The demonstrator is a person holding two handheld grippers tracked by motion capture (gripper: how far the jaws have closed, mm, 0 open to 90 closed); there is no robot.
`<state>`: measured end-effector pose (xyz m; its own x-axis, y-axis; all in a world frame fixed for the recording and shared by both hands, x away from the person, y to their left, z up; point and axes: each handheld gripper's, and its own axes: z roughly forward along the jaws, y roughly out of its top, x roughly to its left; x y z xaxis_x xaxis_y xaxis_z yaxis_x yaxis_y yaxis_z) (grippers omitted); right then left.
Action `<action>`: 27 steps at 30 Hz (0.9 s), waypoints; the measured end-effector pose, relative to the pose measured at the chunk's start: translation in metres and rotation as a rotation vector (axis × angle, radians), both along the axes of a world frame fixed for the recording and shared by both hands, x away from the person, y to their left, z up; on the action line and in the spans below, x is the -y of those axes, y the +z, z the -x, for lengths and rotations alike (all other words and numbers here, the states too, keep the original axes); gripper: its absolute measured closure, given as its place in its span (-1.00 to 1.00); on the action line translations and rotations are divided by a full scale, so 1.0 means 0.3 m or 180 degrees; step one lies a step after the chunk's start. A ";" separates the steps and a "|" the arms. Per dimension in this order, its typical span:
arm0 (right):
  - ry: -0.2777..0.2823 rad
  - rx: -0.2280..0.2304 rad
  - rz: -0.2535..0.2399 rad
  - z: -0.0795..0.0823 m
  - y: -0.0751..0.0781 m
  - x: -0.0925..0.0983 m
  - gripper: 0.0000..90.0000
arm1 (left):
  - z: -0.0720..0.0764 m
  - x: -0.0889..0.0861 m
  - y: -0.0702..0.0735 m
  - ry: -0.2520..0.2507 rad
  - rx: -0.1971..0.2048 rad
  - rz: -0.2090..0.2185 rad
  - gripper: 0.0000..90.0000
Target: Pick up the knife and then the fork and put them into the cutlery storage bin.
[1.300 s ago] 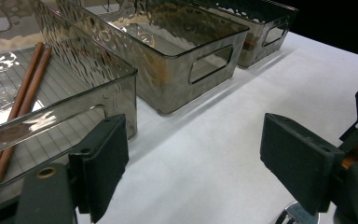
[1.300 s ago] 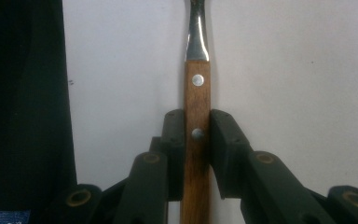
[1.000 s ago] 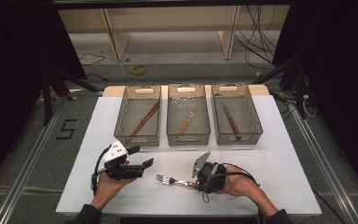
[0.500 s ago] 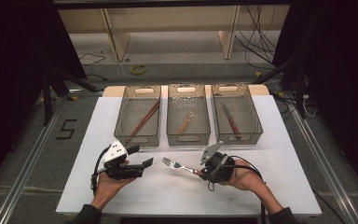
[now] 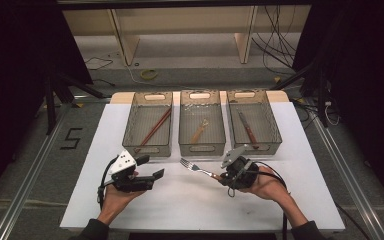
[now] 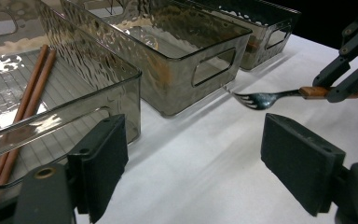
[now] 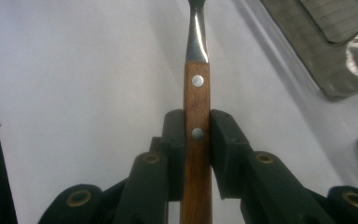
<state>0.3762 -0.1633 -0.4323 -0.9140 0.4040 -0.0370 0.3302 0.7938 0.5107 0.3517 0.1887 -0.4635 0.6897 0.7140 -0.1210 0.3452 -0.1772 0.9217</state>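
Sorting stage: the fork (image 5: 196, 167) is already picked up and off the white table (image 5: 180, 200), but not yet in any bin; carrying it over and releasing it is what remains, by my reading.
Right gripper (image 5: 226, 176): near right, jaws clamped on the fork's wooden handle, tines pointing left and away.
Left gripper (image 5: 152, 170): near left, jaws wide apart with nothing between them, resting in the hand.
Left bin (image 5: 130, 129): farther back, holds chopsticks (image 5: 153, 130).
Middle bin (image 5: 185, 130): just beyond the fork, holds a small wooden-handled utensil (image 5: 199, 132); its kind is too small to tell.
Right bin (image 5: 272, 129): holds a knife (image 5: 247, 129).
Obstacles: the near walls of the bins must be cleared; otherwise the way looks open.
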 end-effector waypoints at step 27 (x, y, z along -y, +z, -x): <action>-0.0514 0.0377 -0.0416 -0.073 0.159 0.136 0.71 | -0.001 0.001 -0.002 -0.0003 -0.0004 -0.0012 -0.51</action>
<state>0.3982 -0.2041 -0.3847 -0.8296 0.5530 -0.0779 0.3793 0.6602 0.6483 0.3519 0.1884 -0.4640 0.6902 0.7137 -0.1193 0.3462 -0.1810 0.9205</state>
